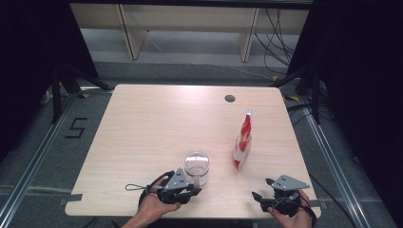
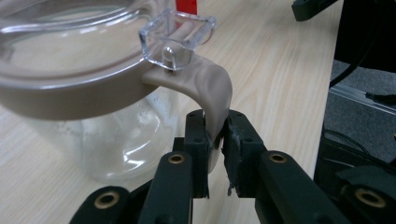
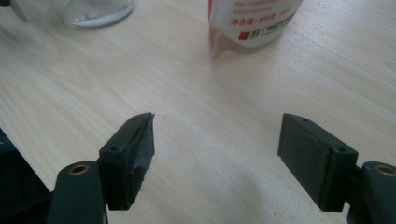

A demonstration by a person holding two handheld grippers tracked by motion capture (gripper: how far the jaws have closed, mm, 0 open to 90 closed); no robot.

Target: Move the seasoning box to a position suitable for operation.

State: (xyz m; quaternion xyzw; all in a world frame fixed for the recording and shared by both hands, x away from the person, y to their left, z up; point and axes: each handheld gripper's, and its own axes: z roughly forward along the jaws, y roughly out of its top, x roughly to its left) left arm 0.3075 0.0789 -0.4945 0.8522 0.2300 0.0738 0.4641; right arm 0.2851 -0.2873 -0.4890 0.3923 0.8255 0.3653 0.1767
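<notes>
At the table's near edge, the left gripper (image 2: 215, 140) pinches the glass jar's (image 1: 196, 166) beige handle (image 2: 212, 91); a loosening hold could tip it; the right gripper (image 3: 217, 140) gapes empty.

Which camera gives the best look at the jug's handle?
The left gripper view: the beige handle curves down close up between the left gripper's fingers. The high view shows the jug small, its handle hidden behind the gripper. The right gripper view catches just the jug's base.
</notes>
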